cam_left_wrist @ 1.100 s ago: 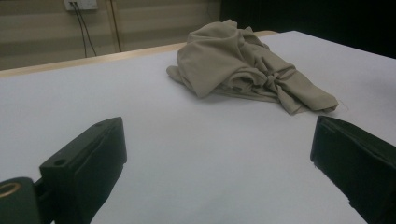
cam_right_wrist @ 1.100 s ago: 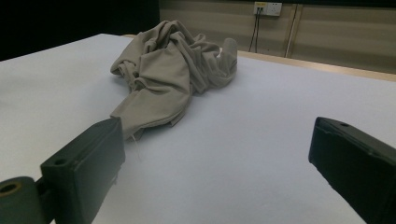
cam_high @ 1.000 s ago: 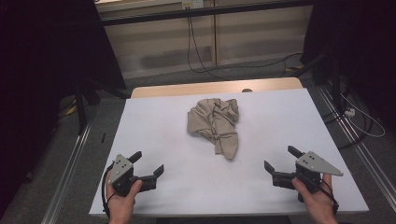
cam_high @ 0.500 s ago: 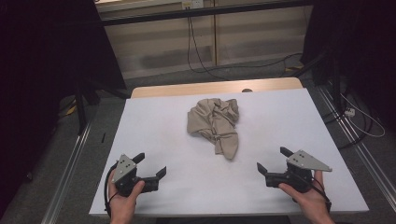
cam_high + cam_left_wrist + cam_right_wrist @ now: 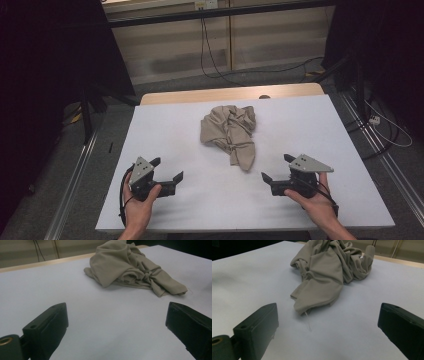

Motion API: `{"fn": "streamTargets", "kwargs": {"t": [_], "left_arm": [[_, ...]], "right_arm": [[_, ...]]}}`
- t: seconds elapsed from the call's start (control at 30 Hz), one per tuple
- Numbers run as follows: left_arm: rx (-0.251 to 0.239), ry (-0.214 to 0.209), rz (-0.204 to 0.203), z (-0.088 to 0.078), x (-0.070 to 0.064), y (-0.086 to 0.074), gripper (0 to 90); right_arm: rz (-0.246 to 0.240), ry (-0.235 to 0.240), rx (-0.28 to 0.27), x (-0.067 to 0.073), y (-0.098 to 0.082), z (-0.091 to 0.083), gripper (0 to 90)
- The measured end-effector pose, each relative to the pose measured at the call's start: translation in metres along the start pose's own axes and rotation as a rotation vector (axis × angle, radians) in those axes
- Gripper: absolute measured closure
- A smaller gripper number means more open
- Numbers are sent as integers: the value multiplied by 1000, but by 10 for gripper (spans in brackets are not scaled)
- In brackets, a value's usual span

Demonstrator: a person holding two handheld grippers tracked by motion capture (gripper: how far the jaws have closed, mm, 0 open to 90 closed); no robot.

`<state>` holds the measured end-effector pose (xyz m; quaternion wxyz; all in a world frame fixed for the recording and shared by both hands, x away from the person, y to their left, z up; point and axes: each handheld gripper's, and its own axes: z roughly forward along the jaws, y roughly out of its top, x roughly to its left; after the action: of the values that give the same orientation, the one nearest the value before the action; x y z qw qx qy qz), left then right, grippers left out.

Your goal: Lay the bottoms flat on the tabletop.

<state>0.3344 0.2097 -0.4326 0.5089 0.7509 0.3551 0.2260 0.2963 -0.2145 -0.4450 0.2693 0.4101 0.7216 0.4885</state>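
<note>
**Fingers spread wide on both grippers, cloth untouched between them**

Fingers of the left gripper stand far apart with nothing between them, and the fingers of the right gripper are spread just as wide, also bare of any load.

The crumpled beige cloth lies bunched in a heap on the white table cover, well ahead of both pairs of fingers and clear of them all. One narrow tail of the cloth trails back toward the person's side; its tip is the part nearest the grippers, though bare cover still separates it from either one. In the left gripper view the cloth sits beyond the open jaws, toward the right-hand one, with its tail pointing right. In the right gripper view the cloth lies beyond the gap between the jaws, its tail hanging down toward the left-hand one, a loose thread running off the hem onto the cover.

To the cloth's near left, the left gripper is held in the person's left hand, low over the cover. To the cloth's near right, the right gripper is held in the right hand, its grey plate on top. Beyond the cloth, a strip of wooden table edge shows past the cover.
</note>
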Motion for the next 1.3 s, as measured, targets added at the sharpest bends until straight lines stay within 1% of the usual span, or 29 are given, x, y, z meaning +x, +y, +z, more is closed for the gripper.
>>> {"fn": "streamTargets", "kwargs": {"t": [0.07,0.1,0.17,0.2,0.23,0.27,0.3,0.37,0.4,0.47,0.5,0.53,0.57,0.6,0.67,0.7,0.77,0.8,0.83,0.87,0.9,0.93,1.0,1.07,1.1,1.17,1.2,1.23,1.3], "left_arm": [[1,-5,-10,2,1,2,46],[5,-6,-7,3,1,3,50],[-3,4,-12,5,3,5,50],[-3,4,-12,5,3,5,51],[-4,2,-19,8,5,6,51],[-4,2,-19,8,5,6,53],[-1,3,-21,9,5,7,55],[-5,-4,-37,14,7,9,59],[-3,-7,-35,17,8,10,61],[-11,-10,-39,23,9,13,68],[-16,-13,-39,26,10,15,76],[-12,-15,-36,29,11,17,77],[-11,-31,-37,36,13,22,77],[-11,-31,-37,36,13,22,78],[-15,-35,-31,42,14,26,78],[-13,-38,-32,46,15,29,79],[-10,-39,-26,52,16,33,78],[-28,-38,-37,55,16,34,78],[-34,-36,-42,59,16,36,78],[-19,-35,-36,62,16,38,76],[-12,-38,-30,66,16,39,75],[-6,-43,-18,69,16,41,75],[-1,-58,-29,76,15,44,75],[15,-56,-27,83,13,47,75],[19,-60,-12,86,13,48,75],[29,-60,-23,91,12,49,81],[39,-64,-32,94,12,50,82],[40,-68,-37,96,12,50,82],[50,-65,-20,100,10,52,82]], "right_arm": [[-6,4,-1,0,5,7,31],[-12,7,1,-1,9,15,33],[-11,7,2,-2,14,23,36],[-11,7,2,-2,14,23,36],[-10,7,15,-2,18,30,36],[-10,7,15,-2,18,30,36],[-3,9,14,-4,22,38,36],[-3,5,18,-4,24,41,36],[-17,-3,21,-6,28,49,36],[-15,-5,28,-7,33,56,36],[-7,-4,28,-8,35,59,37],[-10,-1,30,-9,37,63,37],[-14,0,39,-9,40,66,56],[-14,0,39,-9,40,66,56],[-27,16,38,-11,46,77,83],[-31,28,54,-12,50,80,94],[-31,34,60,-13,53,84,104],[-44,53,94,-15,60,93,115],[-44,53,94,-15,60,93,115],[-65,56,112,-16,66,102,113],[-65,56,112,-16,66,102,113],[-72,64,123,-17,69,107,117],[-87,75,158,-18,74,117,127],[-97,82,183,-18,78,131,152],[-97,82,183,-18,78,131,152],[-113,90,204,-17,79,139,173],[-136,102,225,-14,78,146,198],[-136,102,225,-14,78,146,198],[-159,130,241,-11,78,152,187]]}}
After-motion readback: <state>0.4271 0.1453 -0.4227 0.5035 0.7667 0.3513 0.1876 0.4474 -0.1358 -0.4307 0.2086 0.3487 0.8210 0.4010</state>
